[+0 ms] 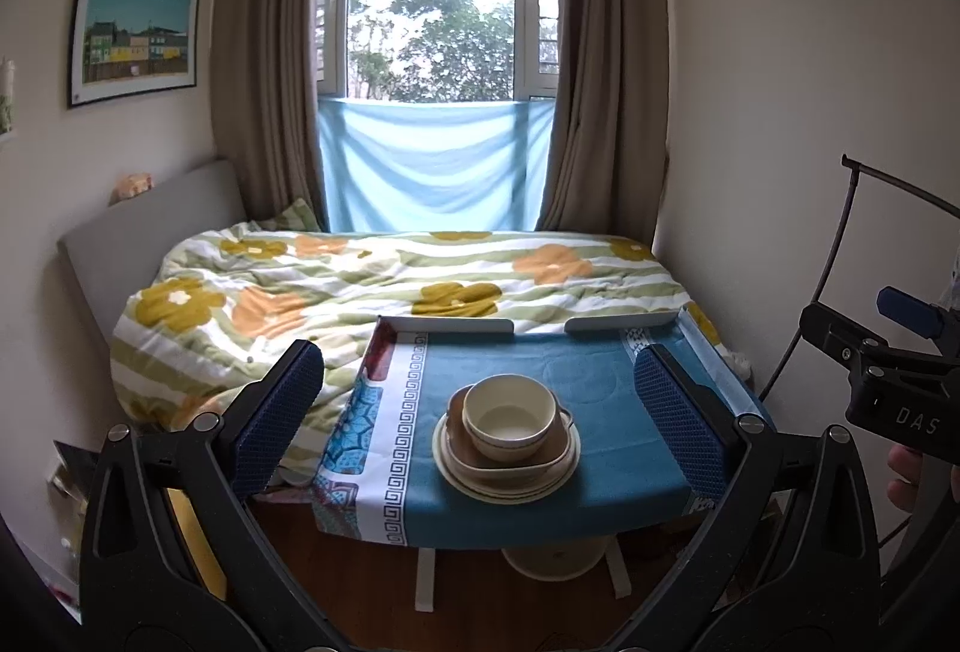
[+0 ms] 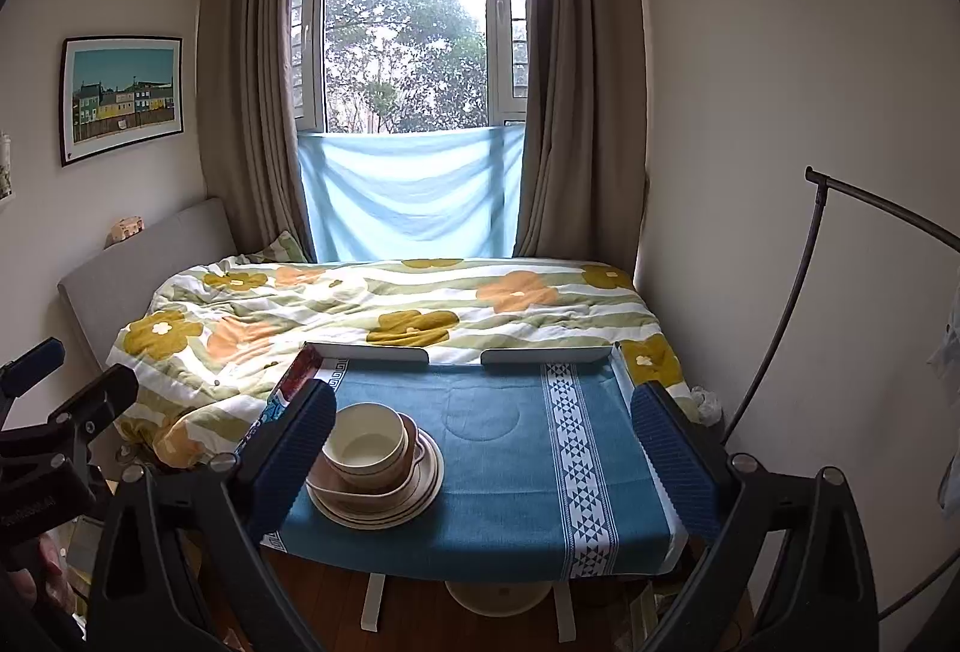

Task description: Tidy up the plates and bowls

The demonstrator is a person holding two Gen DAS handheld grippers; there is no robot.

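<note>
Sitting stacked on the table (image 1: 606,496) is the dishware: cream bowl (image 1: 510,416) on top, round, smooth and glossy, with a thin dark line low on its wall. It rests in a brown dish (image 1: 474,448) with a rounded-square rim and a small side handle, which sits on cream plates (image 1: 510,490) with dark ring lines. The stack stands near the table's front edge, toward its left side in the right wrist view (image 2: 375,463). Blue woven tablecloth (image 1: 588,382) with white key-pattern and triangle bands covers the top; white raised rails run along the far edge. My left gripper (image 1: 480,418) is spread wide, holding nothing, its blue textured pads (image 1: 276,412) either side of the stack, well apart from it. My right gripper (image 2: 480,442) is also spread wide and empty. Floral quilt on the bed (image 1: 360,286) behind.
</note>
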